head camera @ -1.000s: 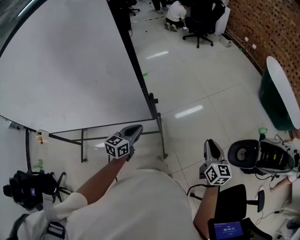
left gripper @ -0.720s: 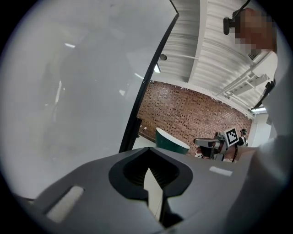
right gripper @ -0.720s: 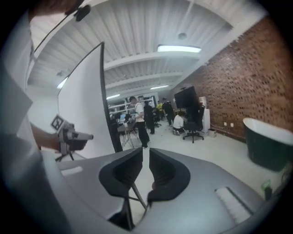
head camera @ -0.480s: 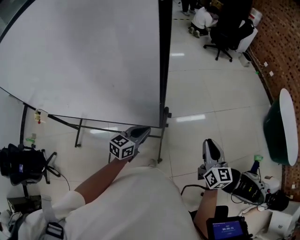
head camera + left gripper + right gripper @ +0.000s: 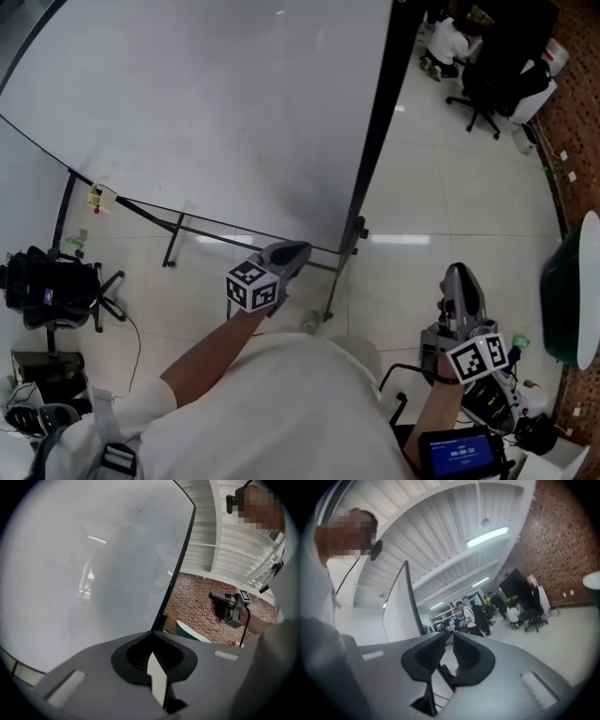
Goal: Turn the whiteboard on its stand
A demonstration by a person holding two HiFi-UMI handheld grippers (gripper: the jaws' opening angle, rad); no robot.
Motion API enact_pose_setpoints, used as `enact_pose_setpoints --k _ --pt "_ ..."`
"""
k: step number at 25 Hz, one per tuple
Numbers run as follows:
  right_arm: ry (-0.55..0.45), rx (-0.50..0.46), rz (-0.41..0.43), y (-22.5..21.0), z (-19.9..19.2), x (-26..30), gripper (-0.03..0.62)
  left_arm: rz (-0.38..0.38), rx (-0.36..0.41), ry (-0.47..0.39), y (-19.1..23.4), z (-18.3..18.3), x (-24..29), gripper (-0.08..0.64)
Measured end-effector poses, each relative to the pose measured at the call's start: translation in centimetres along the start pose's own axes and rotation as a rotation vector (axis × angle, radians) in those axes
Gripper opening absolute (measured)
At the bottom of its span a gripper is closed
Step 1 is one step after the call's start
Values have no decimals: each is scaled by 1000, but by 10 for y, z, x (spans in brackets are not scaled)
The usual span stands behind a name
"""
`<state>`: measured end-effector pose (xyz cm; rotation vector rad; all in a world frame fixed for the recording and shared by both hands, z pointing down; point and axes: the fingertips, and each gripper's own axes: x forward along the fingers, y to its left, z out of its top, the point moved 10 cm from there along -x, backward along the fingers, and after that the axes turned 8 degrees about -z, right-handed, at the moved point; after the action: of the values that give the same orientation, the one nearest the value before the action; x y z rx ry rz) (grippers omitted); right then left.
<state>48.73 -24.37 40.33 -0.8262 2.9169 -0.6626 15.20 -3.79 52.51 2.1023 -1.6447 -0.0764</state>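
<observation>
The whiteboard [image 5: 206, 112] fills the upper left of the head view, its dark right edge [image 5: 375, 122] running down to the stand's legs [image 5: 336, 281]. My left gripper [image 5: 292, 249] is shut with nothing between its jaws, its tip just under the board's lower edge near the right corner; touching or not, I cannot tell. Its own view shows the shut left gripper [image 5: 152, 632] before the board's white face [image 5: 93, 564]. My right gripper [image 5: 459, 277] hangs apart at the lower right. The right gripper [image 5: 450, 632] is opening, a narrow empty gap between its jaws, with the board [image 5: 396, 606] seen edge-on.
A black bag on a frame [image 5: 47, 291] stands at the left. Office chairs [image 5: 497, 84] and people [image 5: 455, 37] are at the far right. A green and white object [image 5: 574, 300] is at the right edge, with equipment [image 5: 497, 403] on the floor below it.
The board's dark right edge has swept rightward across the head view and the board fills more of it. The left gripper stays under the lower edge. The right gripper has shifted right.
</observation>
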Motion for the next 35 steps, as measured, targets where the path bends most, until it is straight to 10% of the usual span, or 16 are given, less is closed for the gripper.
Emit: enact_pose_setpoints --k 8,14,19,35 --pt "257 -66 -22 -55 -9 5 38 89 22 -52 -49 -2 -19 18" --pt "275 7 119 -92 -5 -12 56 139 30 -56 -103 -15 -24 20" --pt "435 -247 91 -112 -35 -3 94 298 -60 -137 -119 -39 -45 20" --pt "443 -177 166 -134 -54 -25 38 423 -63 -183 -180 -80 -55 17"
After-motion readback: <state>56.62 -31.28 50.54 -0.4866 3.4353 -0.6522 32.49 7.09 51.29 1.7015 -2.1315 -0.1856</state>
